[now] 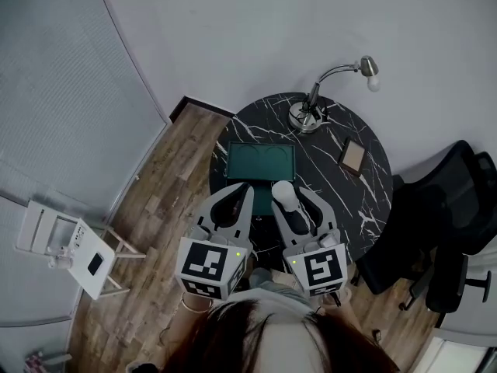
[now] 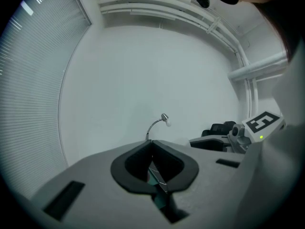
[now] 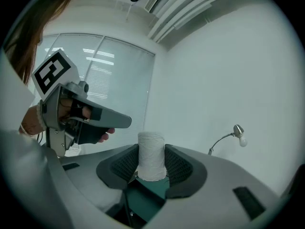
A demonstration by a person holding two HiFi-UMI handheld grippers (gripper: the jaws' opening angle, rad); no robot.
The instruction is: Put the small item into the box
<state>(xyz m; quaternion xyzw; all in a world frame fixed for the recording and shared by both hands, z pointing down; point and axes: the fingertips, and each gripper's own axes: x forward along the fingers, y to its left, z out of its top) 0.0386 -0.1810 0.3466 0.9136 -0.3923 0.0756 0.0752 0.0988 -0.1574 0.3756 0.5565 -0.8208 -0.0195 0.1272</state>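
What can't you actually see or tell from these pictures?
Green box, near part: head view, covered by the left gripper and the right gripper with its white roll.
Lamp, base: left gripper view, behind the shut jaws.
Flat brown item on the table: head view, too small to identify.

A round black table with white marble veining (image 1: 256,127) stands on a brown wood-plank floor (image 1: 167,185), close to plain white walls (image 1: 256,29). A chrome gooseneck lamp (image 1: 305,116) sits at its far edge. Pale slatted window blinds (image 1: 54,92) fill the left. A black office chair (image 1: 446,231) stands at right, a small white folding stand (image 1: 74,255) at left.
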